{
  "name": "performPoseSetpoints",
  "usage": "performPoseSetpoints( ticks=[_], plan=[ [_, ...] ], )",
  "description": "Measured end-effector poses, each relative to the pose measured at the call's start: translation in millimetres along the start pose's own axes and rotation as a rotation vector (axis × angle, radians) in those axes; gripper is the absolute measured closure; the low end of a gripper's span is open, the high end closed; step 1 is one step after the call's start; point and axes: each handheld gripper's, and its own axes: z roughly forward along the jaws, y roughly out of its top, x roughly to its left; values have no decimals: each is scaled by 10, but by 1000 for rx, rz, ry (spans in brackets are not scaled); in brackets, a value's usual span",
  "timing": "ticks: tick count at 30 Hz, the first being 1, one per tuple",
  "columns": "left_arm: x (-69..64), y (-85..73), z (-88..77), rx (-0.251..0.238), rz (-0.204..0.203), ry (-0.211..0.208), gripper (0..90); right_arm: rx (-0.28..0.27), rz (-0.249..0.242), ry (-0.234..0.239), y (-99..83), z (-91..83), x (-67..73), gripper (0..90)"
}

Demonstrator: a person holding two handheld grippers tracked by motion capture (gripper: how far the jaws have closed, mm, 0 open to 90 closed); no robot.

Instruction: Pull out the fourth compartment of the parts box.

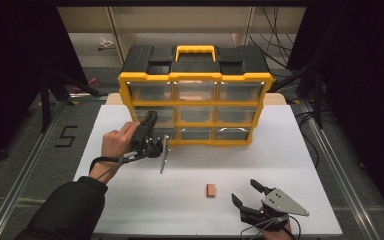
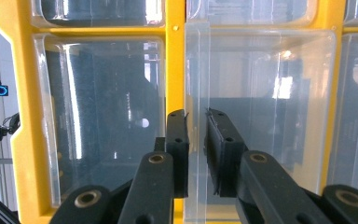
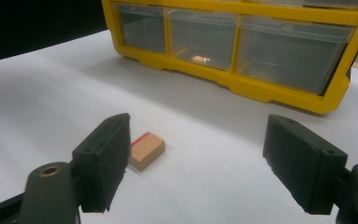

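Now my left tool (image 2: 196,140) pinches the drawer (image 2: 261,116) front; pull straight out of the cabinet (image 1: 195,77). Right tool (image 3: 196,163) gapes empty.

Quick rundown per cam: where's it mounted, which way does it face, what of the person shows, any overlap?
High view: fixed above the person's side, looking forward and down at the white table and yellow drawer cabinet; sleeve, left hand and both grippers show.
Left gripper view: rides the left gripper, facing the cabinet's clear drawers close up; jaws nearly closed on a drawer's edge.
Right gripper view: rides the right gripper, low over the table, facing the cabinet; jaws open.
Shared: the small block, also in the high view.
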Motion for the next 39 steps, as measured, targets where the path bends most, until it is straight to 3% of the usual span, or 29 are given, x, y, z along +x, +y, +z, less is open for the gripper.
performPoseSetpoints(
  ticks=[39],
  plan=[
    [-13, 19, -325, -41, -9, 16, 797, -1, 1, -2, -1, 2, -1, 242]
  ],
)
